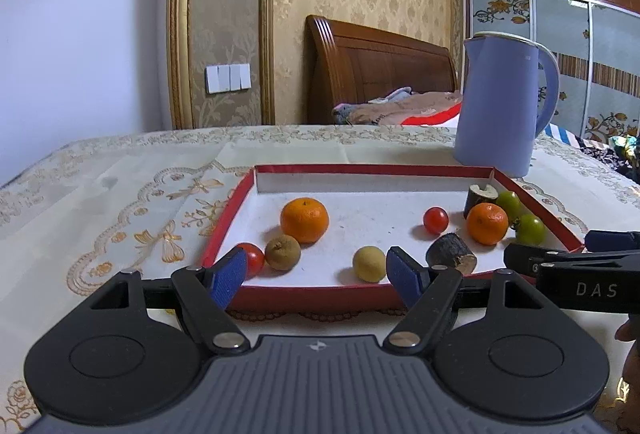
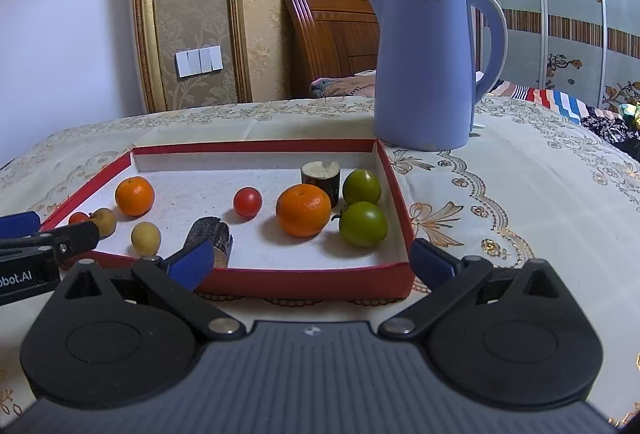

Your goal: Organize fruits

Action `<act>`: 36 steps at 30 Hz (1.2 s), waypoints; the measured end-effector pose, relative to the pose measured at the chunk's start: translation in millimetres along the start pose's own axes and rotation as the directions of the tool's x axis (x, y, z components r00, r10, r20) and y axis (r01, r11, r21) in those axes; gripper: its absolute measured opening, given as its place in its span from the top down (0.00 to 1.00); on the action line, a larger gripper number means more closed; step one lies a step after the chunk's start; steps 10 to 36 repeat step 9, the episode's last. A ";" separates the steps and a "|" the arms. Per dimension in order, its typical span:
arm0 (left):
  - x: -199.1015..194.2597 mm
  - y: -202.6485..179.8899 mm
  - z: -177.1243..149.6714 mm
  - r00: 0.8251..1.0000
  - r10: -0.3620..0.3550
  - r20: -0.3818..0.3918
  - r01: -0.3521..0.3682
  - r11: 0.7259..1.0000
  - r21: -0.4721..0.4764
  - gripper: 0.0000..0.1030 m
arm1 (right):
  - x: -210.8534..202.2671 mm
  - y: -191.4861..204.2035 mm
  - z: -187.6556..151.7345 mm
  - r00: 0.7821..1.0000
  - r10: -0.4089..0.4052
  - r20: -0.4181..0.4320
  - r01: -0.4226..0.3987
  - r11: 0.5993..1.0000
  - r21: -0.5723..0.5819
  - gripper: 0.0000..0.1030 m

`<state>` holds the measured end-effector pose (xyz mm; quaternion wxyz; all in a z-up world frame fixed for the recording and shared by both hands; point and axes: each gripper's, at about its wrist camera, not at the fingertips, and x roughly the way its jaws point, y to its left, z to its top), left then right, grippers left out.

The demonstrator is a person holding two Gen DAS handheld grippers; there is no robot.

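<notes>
A shallow red tray (image 1: 320,292) (image 2: 304,280) with a white floor holds the fruit. Left side: an orange (image 1: 304,220) (image 2: 134,195), a brown longan (image 1: 282,252), a red tomato (image 1: 253,259), a yellow longan (image 1: 369,264) (image 2: 146,238). Right side: a second orange (image 1: 487,223) (image 2: 303,209), a red tomato (image 1: 435,220) (image 2: 247,201), two green tomatoes (image 2: 363,223) (image 2: 361,187), two dark sugarcane pieces (image 1: 451,254) (image 2: 320,178). My left gripper (image 1: 316,274) is open and empty at the tray's near edge. My right gripper (image 2: 310,260) is open and empty at the near right corner.
A tall blue kettle (image 1: 502,102) (image 2: 428,66) stands just behind the tray's far right corner. The table has a cream embroidered cloth (image 2: 500,202). A bed with a wooden headboard (image 1: 372,70) lies behind.
</notes>
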<state>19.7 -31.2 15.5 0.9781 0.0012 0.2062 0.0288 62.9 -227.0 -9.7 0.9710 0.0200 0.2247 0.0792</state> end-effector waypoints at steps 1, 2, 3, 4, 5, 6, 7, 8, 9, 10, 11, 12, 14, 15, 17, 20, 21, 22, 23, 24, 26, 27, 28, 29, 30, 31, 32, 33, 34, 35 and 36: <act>0.0 -0.3 -0.1 1.000 0.002 0.002 -0.002 1.000 0.003 0.26 | 0.1 0.2 0.1 1.000 0.000 0.000 0.000 1.000 0.000 0.00; -0.2 -0.5 -0.1 1.000 0.003 0.004 -0.003 1.000 0.006 0.26 | 0.0 0.4 0.1 1.000 0.000 0.000 0.000 1.000 0.000 0.00; -0.2 -1.1 -0.2 1.000 0.008 0.006 -0.008 1.000 0.011 0.26 | -0.1 0.3 0.0 1.000 0.000 0.000 0.000 1.000 -0.001 0.00; -0.1 -1.4 -0.4 1.000 0.012 0.006 -0.012 1.000 0.016 0.26 | -0.1 0.3 0.0 1.000 0.000 0.001 0.000 1.000 -0.001 0.00; -0.2 -1.5 -0.5 1.000 0.011 0.004 -0.011 1.000 0.019 0.26 | -0.1 0.2 0.0 1.000 0.000 0.001 0.000 1.000 -0.001 0.00; 0.3 -1.6 -0.5 1.000 0.008 0.001 -0.008 1.000 0.022 0.26 | 0.1 0.3 -0.2 1.000 0.000 0.001 0.000 1.000 -0.001 0.00; 0.2 -2.2 -0.7 1.000 0.010 0.003 -0.010 1.000 0.024 0.26 | 0.0 0.3 -0.2 1.000 0.000 0.001 0.000 1.000 -0.001 0.00; -0.2 -2.6 -0.8 1.000 0.016 0.007 -0.016 0.999 0.027 0.26 | 0.0 0.2 -0.2 1.000 0.000 0.001 0.000 1.000 0.000 0.00; -0.6 -2.9 -0.8 1.000 0.021 0.011 -0.022 0.999 0.029 0.26 | 0.0 0.4 -0.2 1.000 0.000 0.002 0.000 1.000 0.000 0.00; -0.6 -2.9 -0.8 1.000 0.021 0.011 -0.022 0.999 0.029 0.26 | 0.0 0.4 -0.2 1.000 0.000 0.002 0.000 1.000 0.000 0.00; -0.6 -2.9 -0.8 1.000 0.021 0.011 -0.022 0.999 0.029 0.26 | 0.0 0.4 -0.2 1.000 0.000 0.002 0.000 1.000 0.000 0.00; -0.6 -2.9 -0.8 1.000 0.021 0.011 -0.022 0.999 0.029 0.26 | 0.0 0.4 -0.2 1.000 0.000 0.002 0.000 1.000 0.000 0.00; -0.6 -2.9 -0.8 1.000 0.021 0.011 -0.022 0.999 0.029 0.26 | 0.0 0.4 -0.2 1.000 0.000 0.002 0.000 1.000 0.000 0.00; -0.6 -2.9 -0.8 1.000 0.021 0.011 -0.022 0.999 0.029 0.26 | 0.0 0.4 -0.2 1.000 0.000 0.002 0.000 1.000 0.000 0.00; -0.6 -2.9 -0.8 1.000 0.021 0.011 -0.022 0.999 0.029 0.26 | 0.0 0.4 -0.2 1.000 0.000 0.002 0.000 1.000 0.000 0.00; -0.6 -2.9 -0.8 1.000 0.021 0.011 -0.022 0.999 0.029 0.26 | 0.0 0.4 -0.2 1.000 0.000 0.002 0.000 1.000 0.000 0.00; -0.6 -2.9 -0.8 1.000 0.021 0.011 -0.022 0.999 0.029 0.26 | 0.0 0.4 -0.2 1.000 0.000 0.002 0.000 1.000 0.000 0.00; -0.6 -2.9 -0.8 1.000 0.021 0.011 -0.022 0.999 0.029 0.26 | 0.0 0.4 -0.2 1.000 0.000 0.002 0.000 1.000 0.000 0.00; -0.6 -2.9 -0.8 1.000 0.021 0.011 -0.022 0.999 0.029 0.26 | 0.0 0.4 -0.2 1.000 0.000 0.002 0.000 1.000 0.000 0.00; -0.6 -2.9 -0.8 1.000 0.021 0.011 -0.022 0.999 0.029 0.26 | 0.0 0.4 -0.2 1.000 0.000 0.002 0.000 1.000 0.000 0.00; -0.6 -2.9 -0.8 1.000 0.021 0.011 -0.022 0.999 0.029 0.26 | 0.0 0.4 -0.2 1.000 0.000 0.002 0.000 1.000 0.000 0.00; -0.6 -2.9 -0.8 1.000 0.021 0.011 -0.022 0.999 0.029 0.26 | 0.0 0.4 -0.2 1.000 0.000 0.002 0.000 1.000 0.000 0.00; -0.6 -2.9 -0.8 1.000 0.021 0.011 -0.022 0.999 0.029 0.26 | 0.0 0.4 -0.2 1.000 0.000 0.002 0.000 1.000 0.000 0.00; -0.6 -2.9 -0.8 1.000 0.021 0.011 -0.022 0.999 0.029 0.26 | 0.0 0.4 -0.2 1.000 0.000 0.002 0.000 1.000 0.000 0.00; -0.6 -2.9 -0.8 1.000 0.021 0.011 -0.022 0.999 0.029 0.26 | 0.0 0.4 -0.2 1.000 0.000 0.002 0.000 1.000 0.000 0.00; -0.6 -2.9 -0.8 1.000 0.021 0.011 -0.022 0.999 0.029 0.26 | 0.0 0.4 -0.2 1.000 0.000 0.002 0.000 1.000 0.000 0.00; -0.6 -2.9 -0.8 1.000 0.021 0.011 -0.022 0.999 0.029 0.26 | 0.0 0.4 -0.2 1.000 0.000 0.002 0.000 1.000 0.000 0.00; -0.6 -2.9 -0.8 1.000 0.021 0.011 -0.022 0.999 0.029 0.26 | 0.0 0.4 -0.2 1.000 0.000 0.002 0.000 1.000 0.000 0.00; -0.6 -2.9 -0.8 1.000 0.021 0.011 -0.022 0.999 0.029 0.26 | 0.0 0.4 -0.2 1.000 0.000 0.002 0.000 1.000 0.000 0.00; -0.6 -2.9 -0.8 1.000 0.021 0.011 -0.022 0.999 0.029 0.26 | 0.0 0.4 -0.2 1.000 0.000 0.002 0.000 1.000 0.000 0.00; -0.6 -2.9 -0.8 1.000 0.021 0.011 -0.022 0.999 0.029 0.26 | 0.0 0.4 -0.2 1.000 0.000 0.002 0.000 1.000 0.000 0.00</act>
